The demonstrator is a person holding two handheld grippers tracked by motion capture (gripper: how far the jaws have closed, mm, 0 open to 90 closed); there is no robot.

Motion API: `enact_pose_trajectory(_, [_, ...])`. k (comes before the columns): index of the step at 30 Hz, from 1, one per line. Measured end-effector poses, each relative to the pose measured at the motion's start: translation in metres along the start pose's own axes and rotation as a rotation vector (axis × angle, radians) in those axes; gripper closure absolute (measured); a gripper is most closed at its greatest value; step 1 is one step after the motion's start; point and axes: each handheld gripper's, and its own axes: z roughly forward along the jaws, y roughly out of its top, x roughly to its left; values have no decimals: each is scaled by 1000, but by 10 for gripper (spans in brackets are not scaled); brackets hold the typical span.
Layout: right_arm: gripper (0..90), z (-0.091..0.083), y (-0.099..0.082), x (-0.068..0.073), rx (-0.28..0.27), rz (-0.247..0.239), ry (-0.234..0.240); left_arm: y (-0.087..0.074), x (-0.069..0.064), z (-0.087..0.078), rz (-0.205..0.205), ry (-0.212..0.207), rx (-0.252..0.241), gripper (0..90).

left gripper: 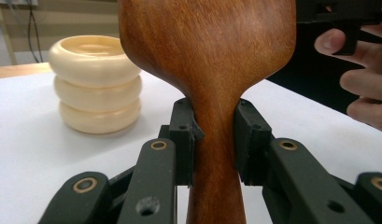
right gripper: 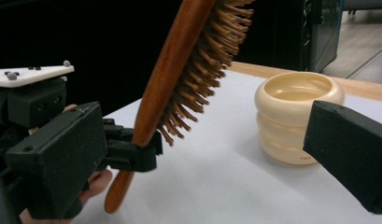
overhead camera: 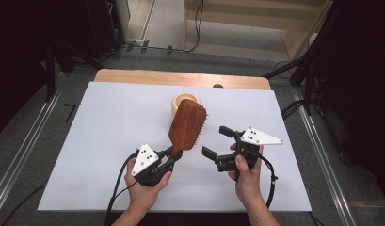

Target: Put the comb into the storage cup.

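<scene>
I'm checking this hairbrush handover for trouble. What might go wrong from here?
The left gripper clamps only the narrow neck of the wooden hairbrush, with the heavy head far out, so it may pivot or slip in the fingers. The ribbed cream cup stands just behind the brush head; a swing might knock it. The open right gripper sits close and may bump the bristles.

The high view looks forward and down on the white table (overhead camera: 86, 141) from above the person's side. The left gripper view sits low and close, facing 12 o'clock along the hairbrush (left gripper: 212, 56) handle. The right gripper view faces 10 o'clock, near the table. All three share the hairbrush and the cream ringed cup (right gripper: 296, 116).
</scene>
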Motion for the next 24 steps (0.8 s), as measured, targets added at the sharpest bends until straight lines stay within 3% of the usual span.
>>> enact_pose_trajectory(8, [0,2,0,3,-17,51,24,-3,-13,5,12,-34,12,726])
enact_pose_trajectory(17, [0,7,0,5,5,77,-4,-7,-21,10,29,-59,26,726])
enact_pose_trajectory(24, [108,13,-3,8,25,132,-36,-10,-27,13,48,-67,38,726])
